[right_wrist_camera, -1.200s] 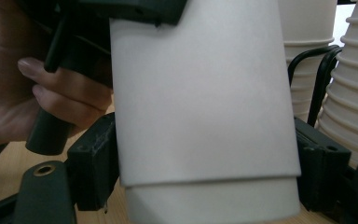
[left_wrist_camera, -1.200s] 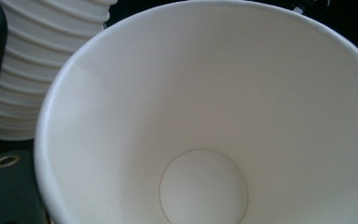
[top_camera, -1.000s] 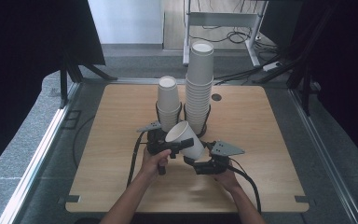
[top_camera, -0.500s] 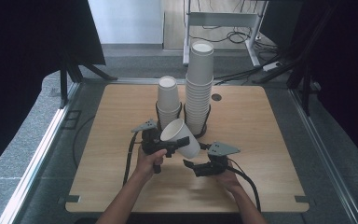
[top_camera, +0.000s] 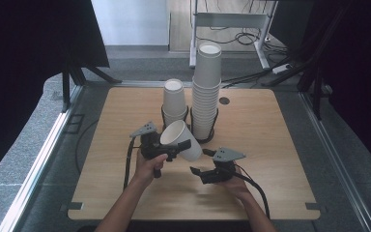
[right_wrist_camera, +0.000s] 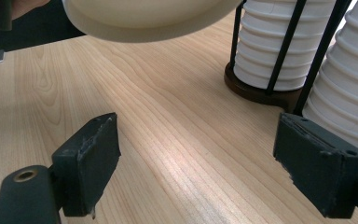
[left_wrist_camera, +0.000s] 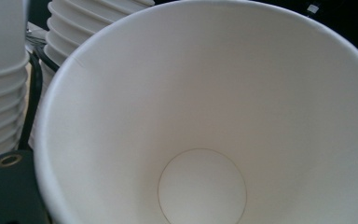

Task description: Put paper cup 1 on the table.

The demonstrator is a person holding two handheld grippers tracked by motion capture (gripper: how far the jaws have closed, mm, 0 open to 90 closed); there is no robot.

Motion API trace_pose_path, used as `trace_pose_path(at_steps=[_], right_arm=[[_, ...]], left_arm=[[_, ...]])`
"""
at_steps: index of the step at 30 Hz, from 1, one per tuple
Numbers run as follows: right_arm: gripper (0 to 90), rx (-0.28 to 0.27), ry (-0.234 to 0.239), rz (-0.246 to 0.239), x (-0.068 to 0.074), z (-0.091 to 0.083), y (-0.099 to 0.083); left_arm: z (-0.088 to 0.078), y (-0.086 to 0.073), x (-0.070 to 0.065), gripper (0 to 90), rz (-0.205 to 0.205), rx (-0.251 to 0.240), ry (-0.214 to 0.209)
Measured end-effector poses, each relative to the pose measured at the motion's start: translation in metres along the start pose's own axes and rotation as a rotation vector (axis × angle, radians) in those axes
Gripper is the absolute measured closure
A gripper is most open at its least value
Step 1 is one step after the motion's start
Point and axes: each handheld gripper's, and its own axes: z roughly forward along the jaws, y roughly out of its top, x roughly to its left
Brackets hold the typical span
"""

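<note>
Wooden table (top_camera: 270, 145) below, the left gripper (top_camera: 181, 145) pinches a tilted paper cup (top_camera: 181, 140) by its rim, raised beside the short stack (top_camera: 175, 99). Right gripper (top_camera: 198, 173) waits open, empty. Levelling the cup before stacking seems wise.

I see the white paper cup (top_camera: 181, 140) at frame centre, tilted, above the light wooden table (top_camera: 270, 125). Left gripper (top_camera: 166, 150) on its lower left, right gripper (top_camera: 196, 172) below and to the right. Behind it: short stack of white paper cups (top_camera: 174, 100), with the tall stack of white paper cups (top_camera: 206, 89) just to the right.
</note>
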Motion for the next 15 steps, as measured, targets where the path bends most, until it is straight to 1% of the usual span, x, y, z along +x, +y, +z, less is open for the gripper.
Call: trace_pose_path(at_steps=[3,5,8,12,15], right_arm=[[14.2,0.003,-0.007,0.0,0.0,0.0,0.0],[14.7,0.009,-0.006,0.001,0.0,0.0,0.0],[15.3,0.018,-0.007,0.001,0.0,-0.001,-0.001],[15.8,0.011,-0.015,0.007,-0.001,-0.003,-0.002],[15.8,0.006,-0.02,0.011,-0.002,-0.004,-0.002]], left_arm=[[-0.003,0.001,0.001,12.9,-0.002,0.003,0.013],[-0.004,0.001,0.002,12.9,0.006,0.003,0.023],[-0.007,0.001,0.003,12.9,0.007,0.001,0.03],[-0.01,0.001,0.005,13.0,0.014,0.004,0.046],[-0.013,0.0,0.006,12.9,0.025,0.006,0.066]])
